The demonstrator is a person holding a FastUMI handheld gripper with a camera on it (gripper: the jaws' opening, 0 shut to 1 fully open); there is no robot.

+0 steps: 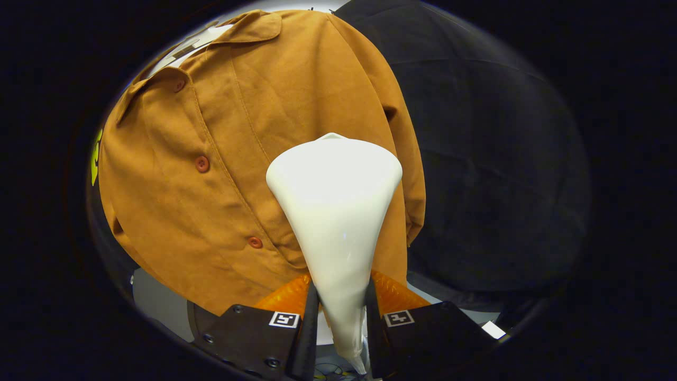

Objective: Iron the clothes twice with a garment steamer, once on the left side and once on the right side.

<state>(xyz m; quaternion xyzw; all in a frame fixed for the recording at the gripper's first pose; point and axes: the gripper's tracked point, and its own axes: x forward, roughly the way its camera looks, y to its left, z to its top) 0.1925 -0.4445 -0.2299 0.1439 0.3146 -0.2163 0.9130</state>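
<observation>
1. Gripper (341, 317) clamped on the narrow handle of the white, funnel-shaped plastic garment steamer (334, 211), one finger pressing on each side of the neck.
2. Steamer pointed forward and upward from between the fingers, its wide flat head facing the rust-orange button-front cotton shirt (238, 159) hanging beyond them.
3. Head set over the shirt panel on the far side of the button placket (211, 174) from the collar's open flap, near the sleeve (410, 174) that hung against the black cloth backdrop (492, 159).
4. Contact between head and fabric impossible to confirm: very near or touching, the gap hidden behind the head itself.
5. No steam visible, and no damp or smoothed band on the cloth to mark a finished pass.
6. Judged stage: tool already in hand and brought to the garment, somewhere in a pass on one side, about mid-height of the panel.
7. Which pass of the two could not be told from the shirt's look alone.
8. Likely left at the least: completion of this stroke along the panel, and possibly the other side, across the placket with its round orange buttons (202, 164).
</observation>
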